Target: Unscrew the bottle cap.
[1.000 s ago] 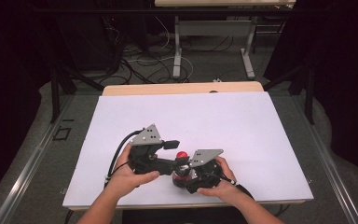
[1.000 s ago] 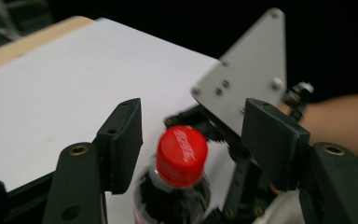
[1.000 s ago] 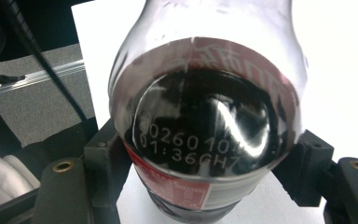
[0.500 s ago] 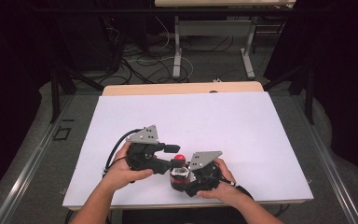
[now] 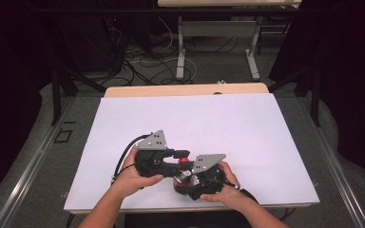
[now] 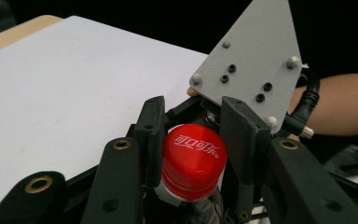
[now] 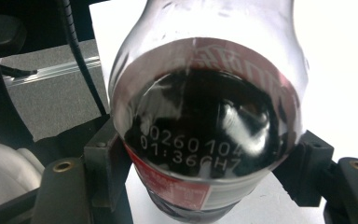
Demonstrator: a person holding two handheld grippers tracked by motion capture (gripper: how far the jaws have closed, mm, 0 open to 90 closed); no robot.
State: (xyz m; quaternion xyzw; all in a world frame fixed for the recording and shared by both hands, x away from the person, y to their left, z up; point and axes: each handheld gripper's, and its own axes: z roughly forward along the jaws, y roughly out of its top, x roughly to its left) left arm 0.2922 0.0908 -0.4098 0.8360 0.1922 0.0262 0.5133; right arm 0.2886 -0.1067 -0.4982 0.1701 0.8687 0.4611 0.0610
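Two grippers, one bottle, near table edge.
Left gripper [image 6: 193, 140] clamps red cap [image 6: 193, 158]; right gripper [image 7: 205, 163] grips the dark bottle [image 7: 205, 126] body.

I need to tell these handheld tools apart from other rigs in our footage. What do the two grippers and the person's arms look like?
Both the left gripper and the right gripper are black, each topped by a grey three-cornered plate with screws and small holes. Brass-ringed holes mark the jaw arms. A black cable trails from the left one. The forearms are bare, no sleeves in view.
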